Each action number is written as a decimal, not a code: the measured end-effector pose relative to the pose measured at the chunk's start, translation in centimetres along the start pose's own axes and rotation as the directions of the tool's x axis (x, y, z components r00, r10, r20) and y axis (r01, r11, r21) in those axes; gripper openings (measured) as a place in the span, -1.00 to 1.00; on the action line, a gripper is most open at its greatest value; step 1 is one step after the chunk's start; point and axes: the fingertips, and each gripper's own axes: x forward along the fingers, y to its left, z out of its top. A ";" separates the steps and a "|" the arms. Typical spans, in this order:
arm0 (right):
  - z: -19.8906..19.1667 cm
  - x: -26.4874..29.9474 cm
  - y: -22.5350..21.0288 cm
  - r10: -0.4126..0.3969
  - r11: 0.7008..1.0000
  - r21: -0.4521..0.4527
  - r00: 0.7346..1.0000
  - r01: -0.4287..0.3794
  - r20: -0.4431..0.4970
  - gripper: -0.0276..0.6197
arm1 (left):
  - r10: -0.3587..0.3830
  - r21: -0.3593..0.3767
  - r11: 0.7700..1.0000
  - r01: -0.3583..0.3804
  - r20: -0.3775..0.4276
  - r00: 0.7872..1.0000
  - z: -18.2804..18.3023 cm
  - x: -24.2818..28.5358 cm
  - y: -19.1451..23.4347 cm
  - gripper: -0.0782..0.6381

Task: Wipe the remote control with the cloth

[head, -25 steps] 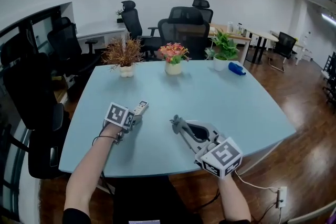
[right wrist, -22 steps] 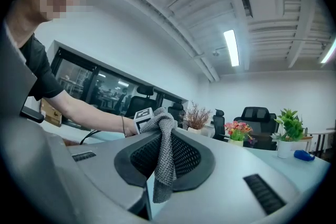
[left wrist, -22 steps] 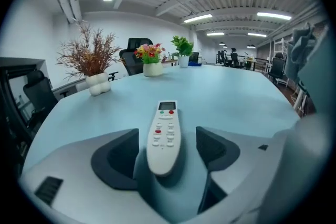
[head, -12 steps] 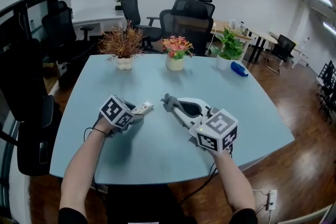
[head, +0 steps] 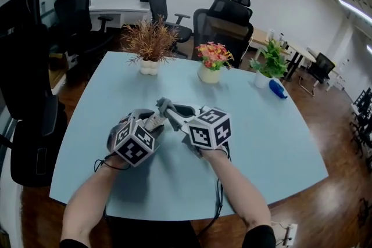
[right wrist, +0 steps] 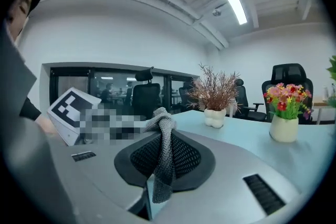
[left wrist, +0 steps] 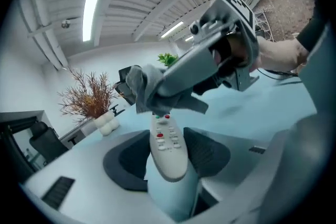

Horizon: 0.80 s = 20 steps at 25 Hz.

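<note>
Although the cloth [right wrist: 161, 123] had reached the remote [left wrist: 166, 139], the wiping looked barely begun to me. In the left gripper view the grey bunch lay over only the remote's far end, at frame centre, and the button face below it showed bare. My left fingers [left wrist: 126, 160] were closing on the remote, which stood between them above the tabletop [head: 250, 125]. My right fingers [right wrist: 184, 157] were pinched tight on the cloth. The remote was smooth off-white plastic, long and rounded, with small red and green buttons. The cloth was a soft knit, limp and folded. My finger pads were black and finely ribbed; the tabletop was pale blue and smooth.
</note>
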 end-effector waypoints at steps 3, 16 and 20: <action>-1.8 0.9 -0.2 0.008 0.999 -0.041 1.000 -0.008 0.004 -0.83 | 0.011 0.005 1.000 -0.012 0.036 0.999 0.7 0.3 0.2 -0.25; -0.4 -2.2 1.7 0.088 0.988 -0.134 0.993 -0.077 0.073 -0.83 | 0.035 0.079 0.996 -0.044 0.114 0.993 2.7 0.1 -1.8 -0.25; -1.6 -2.4 -0.5 -0.062 0.965 -0.255 0.998 0.064 0.016 -0.83 | 0.047 0.076 0.995 -0.060 0.165 0.985 3.7 -0.3 -2.0 -0.25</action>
